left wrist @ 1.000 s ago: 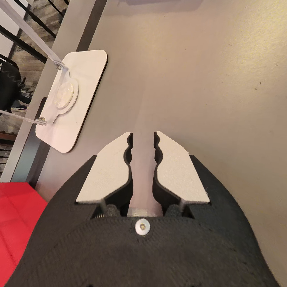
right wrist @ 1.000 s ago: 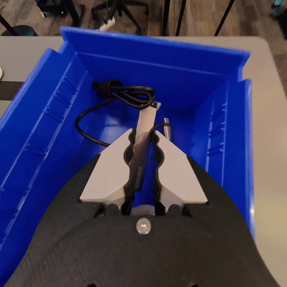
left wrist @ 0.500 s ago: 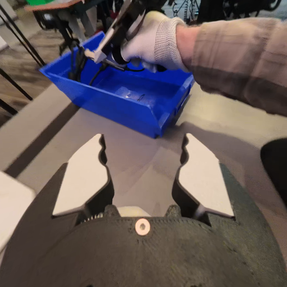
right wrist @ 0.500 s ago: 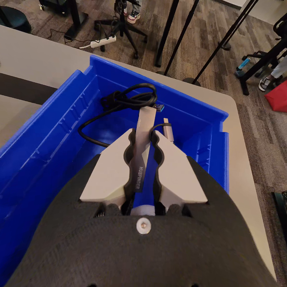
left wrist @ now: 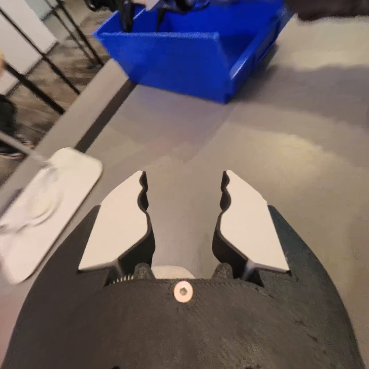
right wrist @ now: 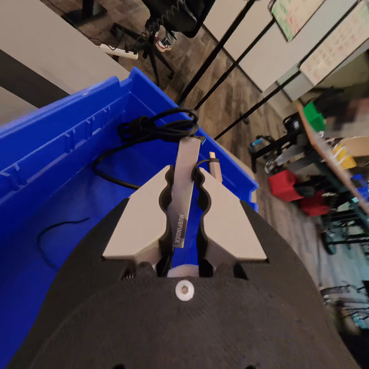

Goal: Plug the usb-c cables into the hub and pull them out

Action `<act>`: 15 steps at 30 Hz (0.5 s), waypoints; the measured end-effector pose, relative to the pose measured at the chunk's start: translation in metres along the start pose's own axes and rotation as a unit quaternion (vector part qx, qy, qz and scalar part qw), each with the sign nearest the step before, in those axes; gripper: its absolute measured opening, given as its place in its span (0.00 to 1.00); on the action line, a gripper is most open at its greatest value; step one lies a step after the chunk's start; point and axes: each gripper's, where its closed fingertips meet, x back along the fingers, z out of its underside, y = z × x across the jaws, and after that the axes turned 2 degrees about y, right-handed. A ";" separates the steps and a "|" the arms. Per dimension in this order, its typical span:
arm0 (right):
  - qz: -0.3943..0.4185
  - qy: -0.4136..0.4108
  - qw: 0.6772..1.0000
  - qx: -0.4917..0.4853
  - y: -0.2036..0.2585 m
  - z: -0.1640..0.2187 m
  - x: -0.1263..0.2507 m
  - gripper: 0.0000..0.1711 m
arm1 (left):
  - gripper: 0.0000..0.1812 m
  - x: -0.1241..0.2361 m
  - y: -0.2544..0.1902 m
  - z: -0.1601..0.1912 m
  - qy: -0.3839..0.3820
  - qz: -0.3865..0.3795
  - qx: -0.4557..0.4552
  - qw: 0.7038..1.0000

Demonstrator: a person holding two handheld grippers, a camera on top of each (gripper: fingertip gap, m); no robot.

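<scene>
My right gripper (right wrist: 184, 169) is shut on a slim grey hub (right wrist: 184, 189) and holds it above the blue bin (right wrist: 60, 143). A black coiled cable (right wrist: 159, 127) hangs from the hub's far end, and the hub's own short lead with a grey USB-C plug (right wrist: 216, 167) curls beside the right finger. My left gripper (left wrist: 183, 174) is open and empty, low over the grey table (left wrist: 279, 139), with the blue bin (left wrist: 179, 65) ahead of it. Black cables (left wrist: 127, 16) hang above the bin's far side in the left wrist view.
A white plate with a round disc (left wrist: 40, 203) lies on the table to the left of my left gripper. A thin black wire (right wrist: 54, 231) lies on the bin floor. Beyond the table edge are black stands (right wrist: 219, 79), a power strip (right wrist: 119, 52) and cluttered tables. Tip to tip, the grippers are about 35 cm apart.
My right gripper has lifted the hub with its cables up out of the bin and tilted. My left gripper has opened, swung toward the bin, then dropped lower.
</scene>
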 end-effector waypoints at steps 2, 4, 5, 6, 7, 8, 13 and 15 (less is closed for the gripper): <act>0.011 -0.015 0.998 0.063 0.000 -0.010 -0.004 0.11 | 0.38 0.019 0.017 0.029 0.005 -0.032 -0.037 0.999; 0.015 -0.037 0.993 0.114 0.000 -0.024 -0.006 0.11 | 0.38 0.030 0.032 0.054 0.013 -0.078 -0.067 0.995; 0.021 -0.054 0.989 0.139 0.000 -0.032 -0.007 0.11 | 0.37 0.031 0.035 0.063 0.014 -0.089 -0.070 0.993; 0.016 -0.074 0.984 0.162 0.003 -0.040 -0.008 0.11 | 0.37 0.030 0.035 0.069 0.011 -0.093 -0.074 0.993; 0.015 -0.088 0.979 0.183 0.006 -0.044 -0.012 0.12 | 0.37 0.029 0.035 0.071 0.007 -0.102 -0.084 0.991; 0.015 -0.091 0.973 0.210 0.009 -0.045 -0.016 0.11 | 0.37 0.028 0.035 0.072 0.008 -0.109 -0.093 0.990; -0.015 -0.082 0.956 0.283 0.028 -0.034 -0.040 0.12 | 0.36 0.031 0.036 0.059 -0.018 -0.108 -0.091 0.990; -0.030 -0.054 0.956 0.286 0.029 -0.023 -0.051 0.11 | 0.36 0.032 0.039 0.062 -0.017 -0.110 -0.084 0.990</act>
